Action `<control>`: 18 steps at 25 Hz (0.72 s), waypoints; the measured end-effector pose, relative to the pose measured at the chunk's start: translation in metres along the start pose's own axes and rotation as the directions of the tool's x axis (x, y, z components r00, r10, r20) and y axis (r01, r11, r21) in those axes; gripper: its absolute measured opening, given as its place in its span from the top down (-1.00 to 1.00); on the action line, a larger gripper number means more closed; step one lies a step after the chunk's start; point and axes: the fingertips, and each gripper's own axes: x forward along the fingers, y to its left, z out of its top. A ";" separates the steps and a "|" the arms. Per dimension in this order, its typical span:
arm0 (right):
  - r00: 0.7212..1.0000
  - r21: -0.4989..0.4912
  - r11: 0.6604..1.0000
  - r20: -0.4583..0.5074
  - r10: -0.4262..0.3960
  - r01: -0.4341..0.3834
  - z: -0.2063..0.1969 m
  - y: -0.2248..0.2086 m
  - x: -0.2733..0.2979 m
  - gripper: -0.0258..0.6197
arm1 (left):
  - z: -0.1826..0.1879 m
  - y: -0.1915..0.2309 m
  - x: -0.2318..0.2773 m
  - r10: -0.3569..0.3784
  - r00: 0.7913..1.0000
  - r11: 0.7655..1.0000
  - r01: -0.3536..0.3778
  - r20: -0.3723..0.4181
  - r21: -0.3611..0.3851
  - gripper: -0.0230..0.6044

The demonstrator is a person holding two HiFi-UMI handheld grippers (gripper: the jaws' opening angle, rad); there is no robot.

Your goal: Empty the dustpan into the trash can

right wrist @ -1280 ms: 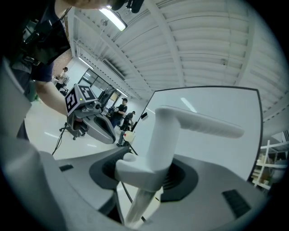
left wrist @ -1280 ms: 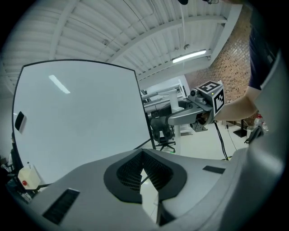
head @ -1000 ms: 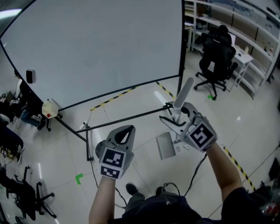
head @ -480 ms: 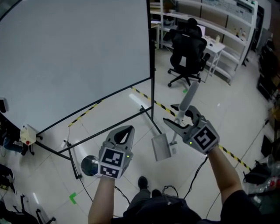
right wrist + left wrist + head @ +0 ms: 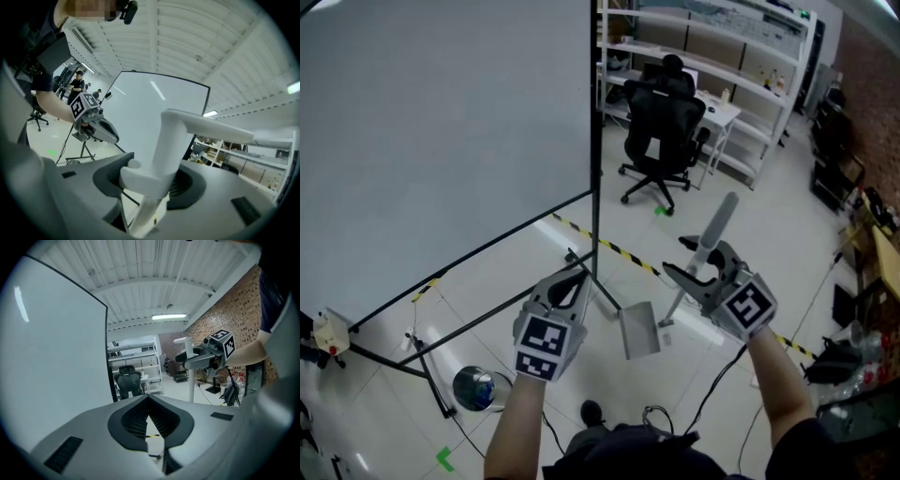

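My right gripper (image 5: 680, 259) is shut on the pale handle (image 5: 716, 221) of the dustpan, whose grey pan (image 5: 639, 330) hangs below it over the floor. In the right gripper view the handle (image 5: 174, 140) stands upright between the jaws of my right gripper (image 5: 150, 183). My left gripper (image 5: 577, 278) is held beside the pan at centre left; its jaws meet at the tips with nothing between them (image 5: 149, 398). A shiny round trash can (image 5: 475, 387) stands on the floor at lower left, below and left of the left gripper.
A large white projection screen (image 5: 441, 141) on a black stand fills the left. A black office chair (image 5: 661, 105) and shelves (image 5: 722, 47) stand at the back. Yellow-black tape (image 5: 614, 248) crosses the floor. Cables (image 5: 712, 394) trail near the person's feet.
The view has swung to the right, with both grippers carried along. The trash can has slid down to the lower left. The dustpan stays held in the right gripper.
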 end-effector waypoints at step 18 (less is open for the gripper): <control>0.978 0.103 0.974 -0.082 -0.193 0.200 -0.031 -0.043 -0.016 0.23 | -0.015 0.013 0.046 -0.137 0.991 0.990 0.137 0.000 -0.020 0.93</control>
